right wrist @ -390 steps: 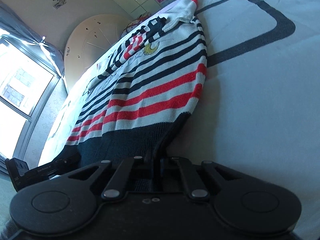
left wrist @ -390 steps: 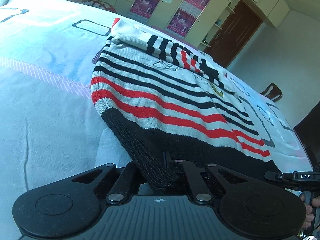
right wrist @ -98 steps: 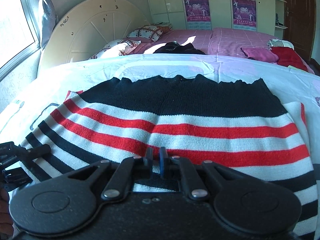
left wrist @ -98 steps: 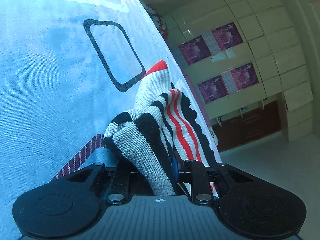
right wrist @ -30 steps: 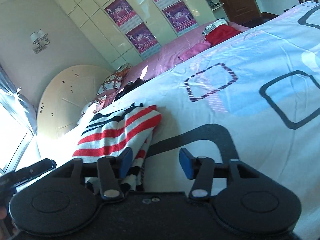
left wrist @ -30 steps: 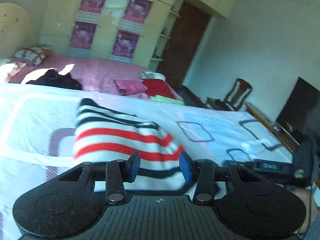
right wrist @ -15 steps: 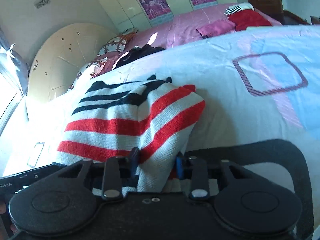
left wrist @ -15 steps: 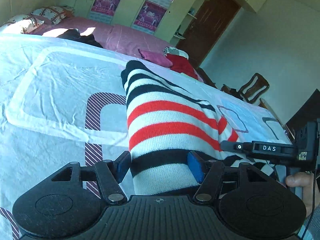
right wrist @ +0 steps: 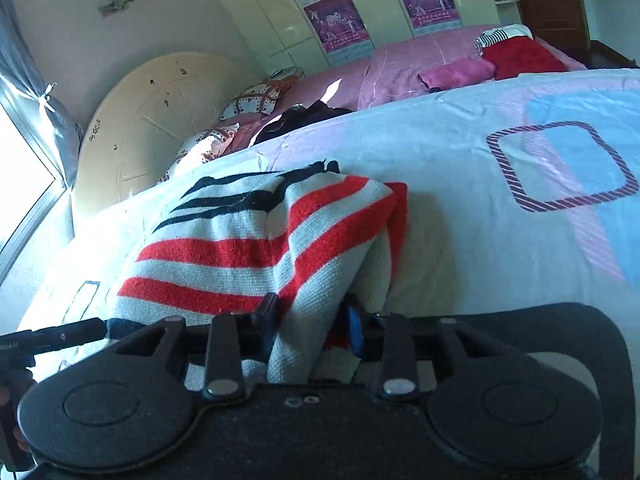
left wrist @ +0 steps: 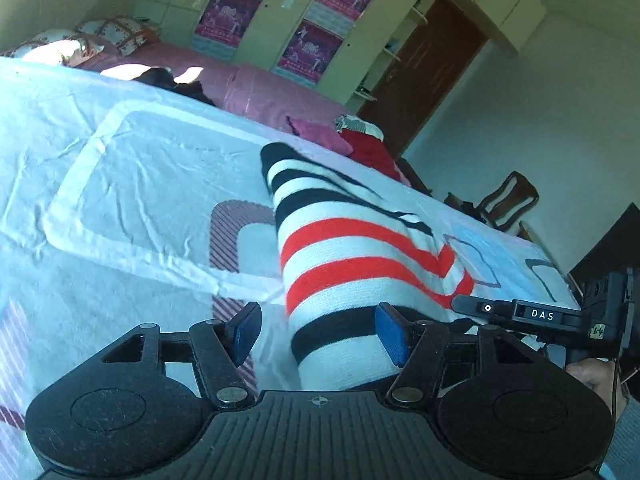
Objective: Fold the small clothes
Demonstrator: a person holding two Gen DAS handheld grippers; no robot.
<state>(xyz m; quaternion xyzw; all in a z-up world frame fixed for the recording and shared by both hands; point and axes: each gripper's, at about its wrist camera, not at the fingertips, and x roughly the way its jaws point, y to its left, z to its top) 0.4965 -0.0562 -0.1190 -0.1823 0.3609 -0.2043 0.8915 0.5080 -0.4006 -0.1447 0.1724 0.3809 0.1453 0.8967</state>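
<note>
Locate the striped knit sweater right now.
The folded red, black and white striped knit sweater lies on the pale patterned bedsheet, centre in both wrist views, its near end between the fingers of the left gripper and right gripper.

Coarse knit sweater [left wrist: 360, 248]; smooth cotton bedsheet [left wrist: 132, 200].

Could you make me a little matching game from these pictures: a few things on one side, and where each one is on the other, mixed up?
Things:
1. striped sweater
2. red garment
3. wooden chair
4. posters

Places:
A. on the cupboard doors
B. by the far wall, beyond the bed
C. folded on the white bedspread
D. on the pink cover

Pairs: 1-C, 2-D, 3-B, 4-A
</note>
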